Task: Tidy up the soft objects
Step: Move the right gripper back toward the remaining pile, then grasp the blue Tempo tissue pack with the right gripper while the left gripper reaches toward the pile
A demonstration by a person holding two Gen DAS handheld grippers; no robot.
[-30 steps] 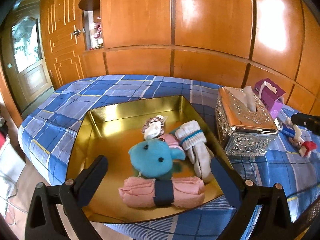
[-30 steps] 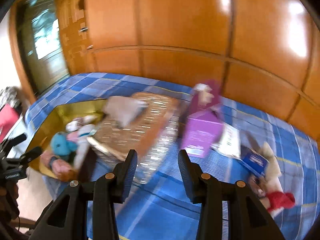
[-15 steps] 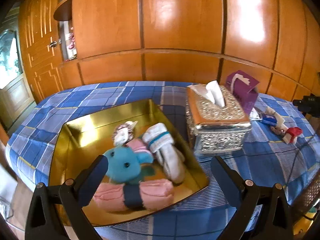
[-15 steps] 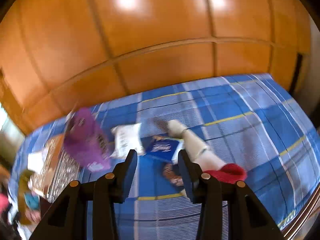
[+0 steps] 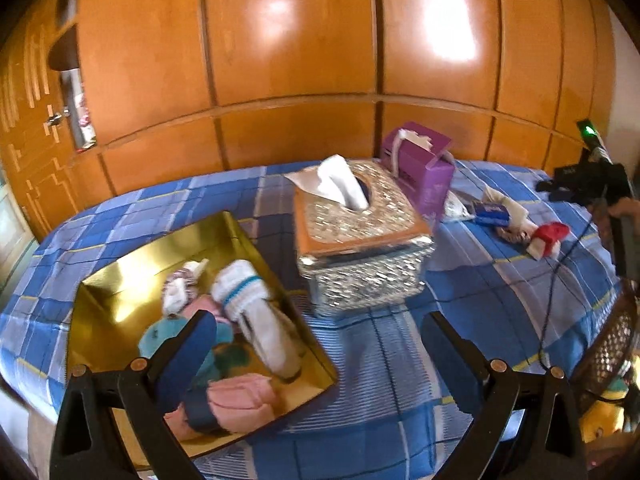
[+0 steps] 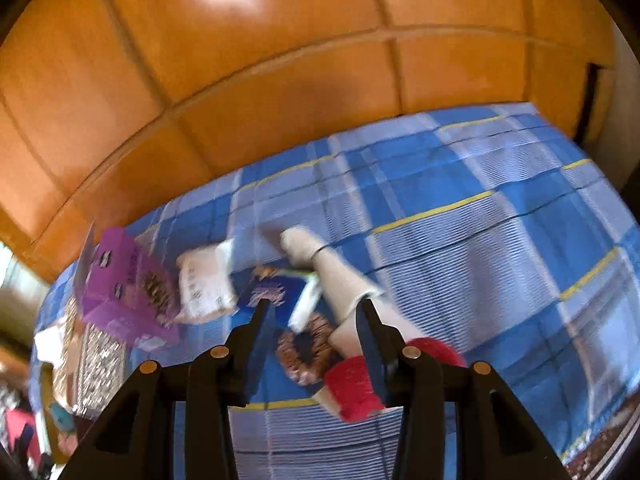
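Blue plaid bed (image 5: 500,300), wooden panelling (image 5: 288,60) behind. Gold tray (image 5: 120,280) at left holds teal plush (image 5: 160,340), white socks (image 5: 260,312), pink roll (image 5: 244,400), small frilly item (image 5: 176,296). Silver tissue box (image 5: 360,248) just right of tray; purple box (image 5: 420,164) behind it. Beyond lie white packet (image 6: 208,284), blue packet (image 6: 276,296), beige socks (image 6: 336,276), brown scrunchie (image 6: 304,356), red-cuffed sock (image 6: 352,388), close together. Left gripper (image 5: 316,340): jaws spread wide, empty, above tray's near corner. Right gripper (image 6: 314,320): jaws part open, nothing pinched, scrunchie seen between them, sock beside right finger.
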